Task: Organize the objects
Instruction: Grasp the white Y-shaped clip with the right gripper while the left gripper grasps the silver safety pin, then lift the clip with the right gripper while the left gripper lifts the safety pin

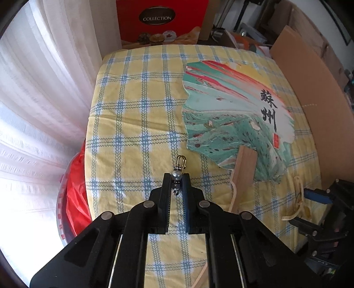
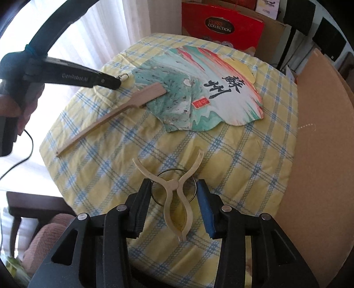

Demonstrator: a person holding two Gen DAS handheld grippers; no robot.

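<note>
A beaded charm with a gold clasp (image 1: 180, 160) sticks out from my left gripper (image 1: 177, 177), which is shut on its pale beads just above the checked yellow tablecloth (image 1: 137, 110). In the right wrist view that left gripper (image 2: 117, 83) sits at the far left, beside the painted paper fan (image 2: 199, 93) and its wooden handle (image 2: 110, 115). My right gripper (image 2: 174, 195) straddles a cream scissor-shaped clip (image 2: 174, 183) with a metal ring (image 2: 161, 174). Both pads touch the ring's sides.
A red gift box (image 1: 161, 20) stands behind the table. A big cardboard sheet (image 1: 309, 93) leans along the right side. A red plastic bag (image 1: 75, 195) hangs by the left edge, next to white curtains (image 1: 44, 88). A pink cushioned chair (image 2: 44, 232) is below.
</note>
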